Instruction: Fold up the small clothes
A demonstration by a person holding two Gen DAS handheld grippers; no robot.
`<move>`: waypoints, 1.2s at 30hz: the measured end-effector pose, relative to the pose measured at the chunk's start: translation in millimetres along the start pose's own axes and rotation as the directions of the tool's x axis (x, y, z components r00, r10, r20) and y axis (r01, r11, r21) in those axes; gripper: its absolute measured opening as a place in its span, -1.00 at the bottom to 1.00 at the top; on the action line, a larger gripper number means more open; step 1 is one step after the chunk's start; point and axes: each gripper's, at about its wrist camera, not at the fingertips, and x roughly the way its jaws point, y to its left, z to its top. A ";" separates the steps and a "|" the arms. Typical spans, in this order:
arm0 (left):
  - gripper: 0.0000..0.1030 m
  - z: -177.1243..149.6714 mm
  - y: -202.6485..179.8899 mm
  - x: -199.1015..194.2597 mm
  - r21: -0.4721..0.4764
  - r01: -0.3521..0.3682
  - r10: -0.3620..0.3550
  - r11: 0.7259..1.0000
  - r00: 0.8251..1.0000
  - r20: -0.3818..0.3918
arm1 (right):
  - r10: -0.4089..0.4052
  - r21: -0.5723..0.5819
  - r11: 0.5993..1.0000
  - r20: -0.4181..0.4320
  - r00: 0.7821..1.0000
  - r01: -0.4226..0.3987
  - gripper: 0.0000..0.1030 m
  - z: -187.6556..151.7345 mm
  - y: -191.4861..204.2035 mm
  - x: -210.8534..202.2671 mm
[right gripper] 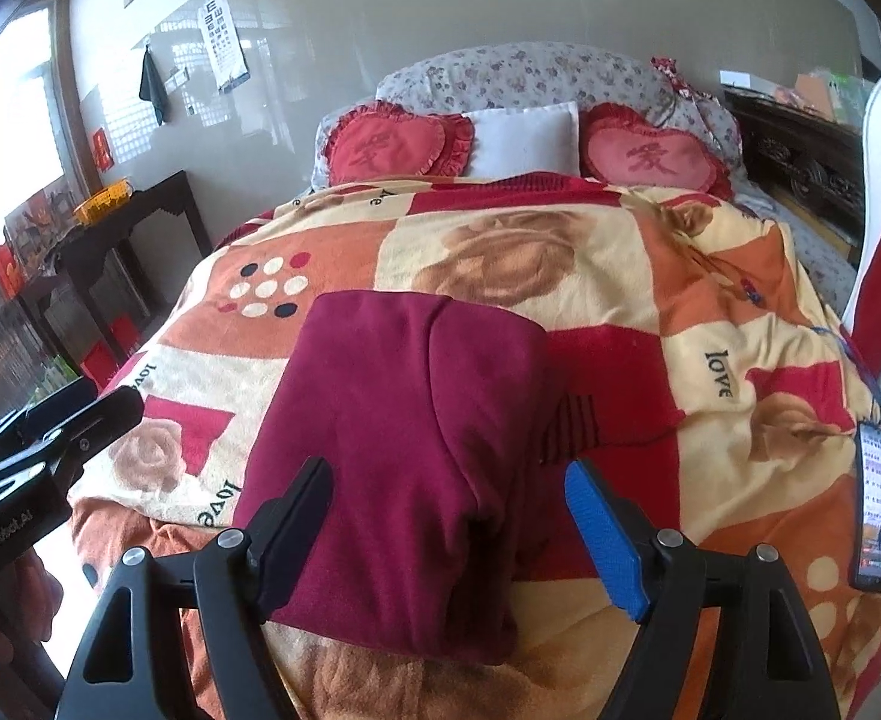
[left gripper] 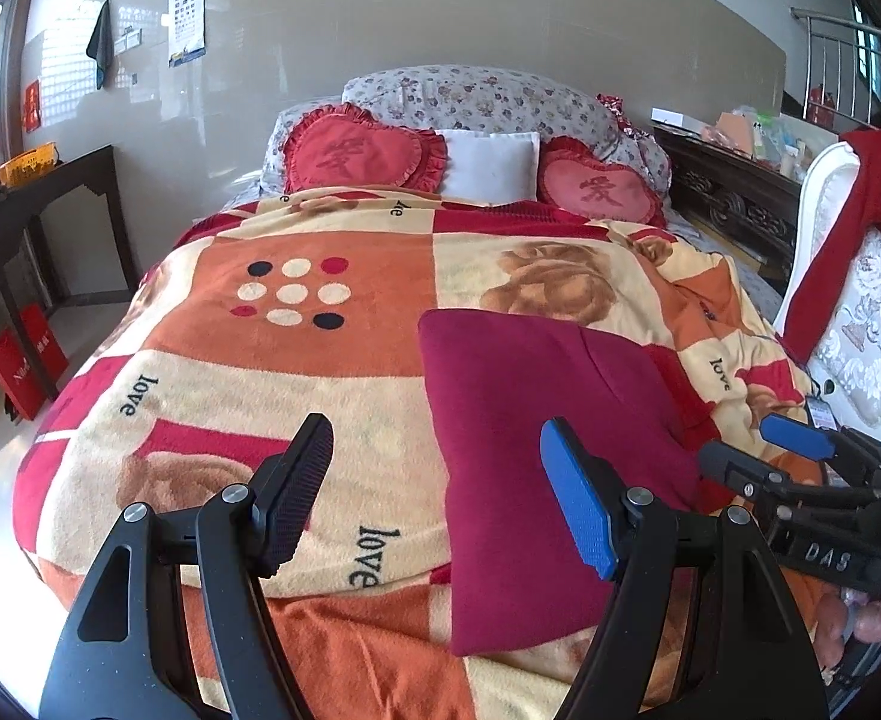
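A patterned blanket point(left gripper: 296, 360) covers the bed point(left gripper: 758, 294); pillows point(left gripper: 488, 171) sit by the wall. A folded maroon garment point(right gripper: 404, 450) lies on it. Both hand-held grippers, left point(left gripper: 437, 489) and right point(right gripper: 449, 531), hover wide, holding nothing.

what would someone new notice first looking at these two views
The folded maroon knit garment stands out first, lying on the orange, cream and red patchwork fleece blanket near the foot of the bed. Both the left gripper and the right gripper hover over it, open and empty. Behind, two red heart-shaped cushions flank a white pillow at the headboard.
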 end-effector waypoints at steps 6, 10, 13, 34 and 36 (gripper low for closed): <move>0.41 7.7 6.2 23.6 -0.025 0.014 -0.015 1.000 0.999 -0.037 | -0.023 -0.063 0.998 -0.004 1.000 0.023 0.52 3.4 6.5 9.6; 0.41 11.4 10.1 42.5 -0.060 0.040 -0.045 0.997 0.996 -0.076 | -0.016 -0.034 0.999 -0.025 1.000 0.016 0.52 7.3 -1.2 21.9; 0.41 14.1 9.0 54.4 -0.073 0.055 -0.062 0.996 0.993 -0.099 | -0.016 -0.019 1.000 -0.042 0.999 0.016 0.52 12.4 -7.7 30.1; 0.41 24.0 -9.3 72.2 -0.016 0.001 -0.003 1.000 0.991 -0.132 | -0.097 -0.042 0.994 -0.012 0.995 0.096 0.54 29.0 -1.5 42.5; 0.41 23.6 -9.1 73.2 -0.016 -0.005 0.002 1.000 0.991 -0.134 | -0.095 -0.040 0.995 -0.013 0.995 0.094 0.55 29.0 -0.9 43.3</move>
